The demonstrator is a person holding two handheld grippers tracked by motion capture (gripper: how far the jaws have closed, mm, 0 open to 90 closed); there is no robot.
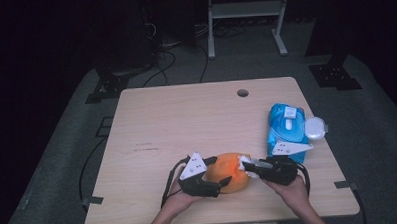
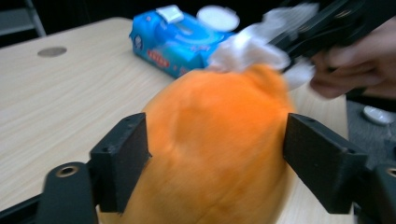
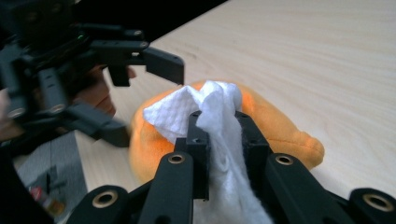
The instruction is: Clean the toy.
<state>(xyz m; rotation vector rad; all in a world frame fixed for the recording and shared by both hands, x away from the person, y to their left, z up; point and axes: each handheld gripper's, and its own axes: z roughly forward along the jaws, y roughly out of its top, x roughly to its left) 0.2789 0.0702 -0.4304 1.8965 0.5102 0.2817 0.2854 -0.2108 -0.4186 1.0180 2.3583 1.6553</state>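
Orange plush toy [image 1: 232, 171] lying at the 6 o'clock edge of the worktop [image 1: 187, 122], long axis running roughly 9 to 3 o'clock, tapered tip toward 9 o'clock in the high view. Left gripper [image 1: 214, 182] clenched on the plush toy, a jaw against each flank, seen plainly in the left gripper view. Right gripper [image 1: 248, 166] grasping a white wipe [image 3: 219, 140], jaws pinched close on it, the wipe pressed on the toy's 3 o'clock end. Blue wipe pack [image 1: 287, 130] at 3 o'clock on the worktop, just beyond the right gripper, with a white round lid [image 1: 315, 128] beside it at the worktop edge.
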